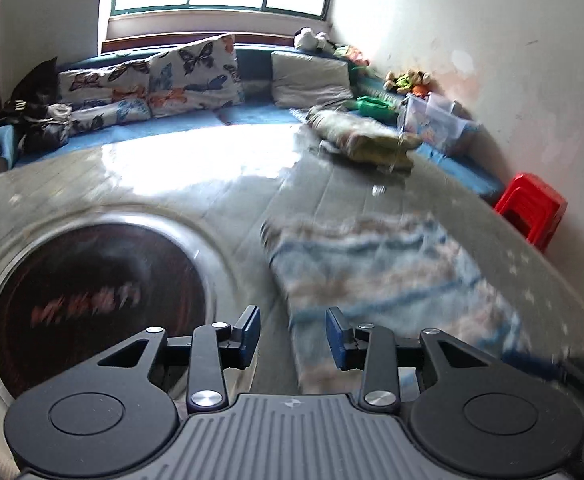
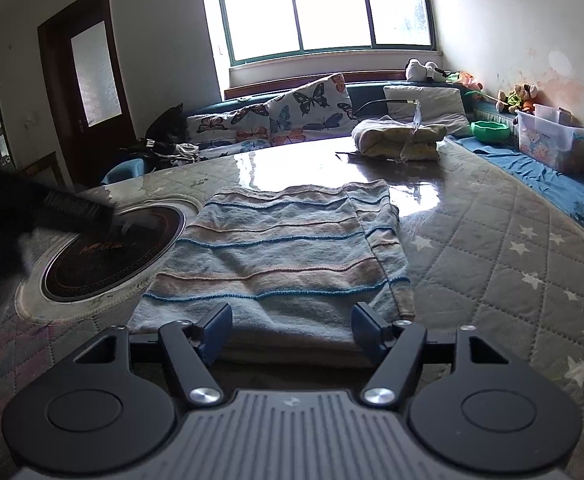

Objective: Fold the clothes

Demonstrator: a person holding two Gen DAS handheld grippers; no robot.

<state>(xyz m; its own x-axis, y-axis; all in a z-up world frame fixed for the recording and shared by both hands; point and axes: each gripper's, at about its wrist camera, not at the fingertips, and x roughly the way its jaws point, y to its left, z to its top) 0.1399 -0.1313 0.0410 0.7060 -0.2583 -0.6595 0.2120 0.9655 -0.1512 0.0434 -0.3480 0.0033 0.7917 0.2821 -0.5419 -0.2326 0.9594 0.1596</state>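
Your right gripper (image 2: pixel 292 330) gapes empty at the striped cloth's (image 2: pixel 280 256) near edge. Your left gripper (image 1: pixel 293 336), likewise parted and empty, sits left of it, by the round cooktop (image 2: pixel 112 256). Quilted table (image 2: pixel 491 264) lies bare on the right.

Quilted star-print table cover (image 2: pixel 491 248); striped folded cloth (image 2: pixel 284 256) flat near centre, yellowish bundle (image 2: pixel 399 136) at far edge, round cooktop (image 2: pixel 112 256) left.

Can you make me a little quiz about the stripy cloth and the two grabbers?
1. True or false: the right gripper is squeezing the striped cloth.
2. What round dark thing sits in the table beside the cloth?
3. Is the left gripper A) open or B) shut?

Key:
1. False; its jaws are open and empty.
2. The cooktop.
3. A.
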